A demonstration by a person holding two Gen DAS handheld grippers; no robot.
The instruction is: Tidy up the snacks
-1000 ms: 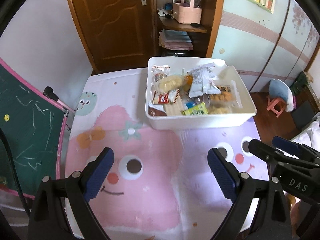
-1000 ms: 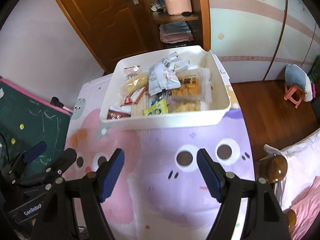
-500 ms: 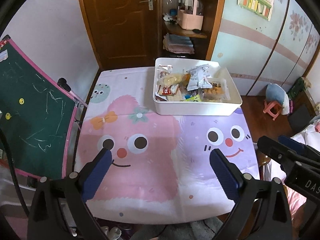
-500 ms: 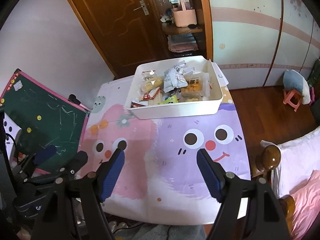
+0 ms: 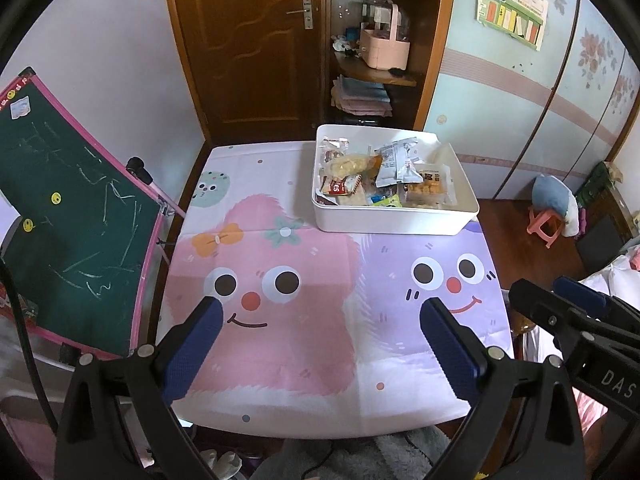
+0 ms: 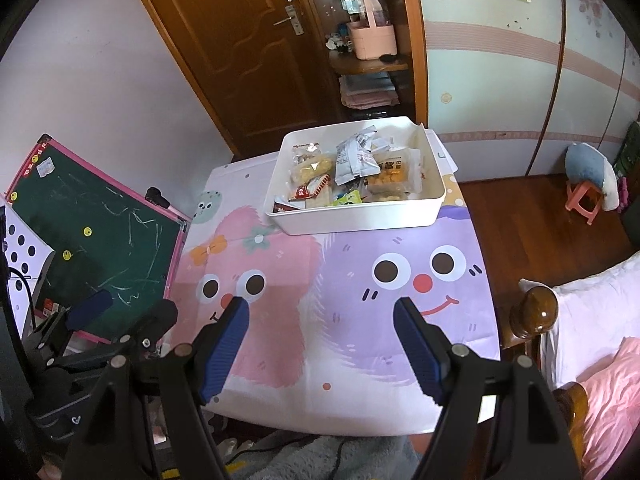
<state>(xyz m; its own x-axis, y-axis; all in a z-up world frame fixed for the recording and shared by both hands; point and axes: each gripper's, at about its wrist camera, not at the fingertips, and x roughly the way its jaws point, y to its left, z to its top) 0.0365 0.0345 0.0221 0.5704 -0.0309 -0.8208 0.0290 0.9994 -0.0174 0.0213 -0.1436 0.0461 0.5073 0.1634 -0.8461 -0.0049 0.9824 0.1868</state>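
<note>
- Step in hand, judged: task near completion. The snack packets [image 5: 384,178] lie inside the white bin [image 5: 394,222]; no packet lies on the cloth [image 5: 280,360] around the bin.
- Left gripper [image 5: 320,344] and right gripper [image 6: 322,342]: jaws spread wide, nothing between them, well back from the bin.
- Next move, if any: check for stray packets.
- Versus one second ago: both grippers stand farther from the bin, which appears smaller.

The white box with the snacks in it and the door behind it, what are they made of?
The white box looks like smooth plastic: one even white colour, rounded corners, a soft shine on the rim. The door looks like varnished wood: brown, carved wavy panels and a glossy surface, though it could be a wood-look coating.
</note>
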